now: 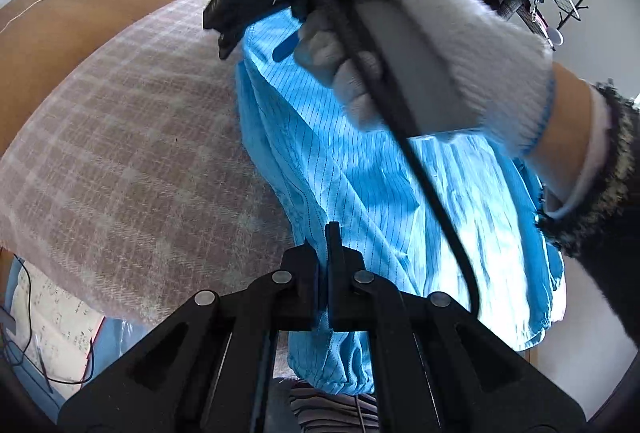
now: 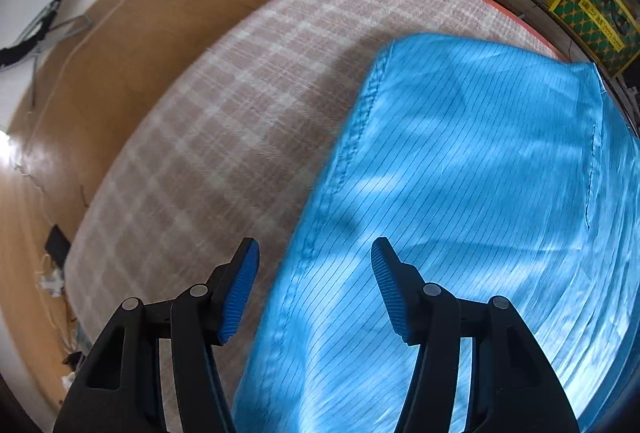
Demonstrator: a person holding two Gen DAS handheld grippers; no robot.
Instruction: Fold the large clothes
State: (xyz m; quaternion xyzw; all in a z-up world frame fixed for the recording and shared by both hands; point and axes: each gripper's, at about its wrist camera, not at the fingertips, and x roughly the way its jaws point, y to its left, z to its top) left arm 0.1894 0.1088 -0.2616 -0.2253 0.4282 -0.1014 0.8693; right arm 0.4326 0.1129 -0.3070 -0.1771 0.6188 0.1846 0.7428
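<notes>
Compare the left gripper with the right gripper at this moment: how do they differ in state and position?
The left gripper is shut, its tips over the blue garment; the right gripper is open and empty. The left's pads are pressed together and hidden; the right's blue pads show. The left sits near a cuffed end; the right straddles a seamed edge. Both are black.

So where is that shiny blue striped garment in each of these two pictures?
Left wrist view: blue garment fills the centre and right, partly behind the gloved hand.
Right wrist view: the garment covers the right half, running under the camera's own claw.
Shared landmark: the checked blanket beneath, left of the garment in both.
</notes>
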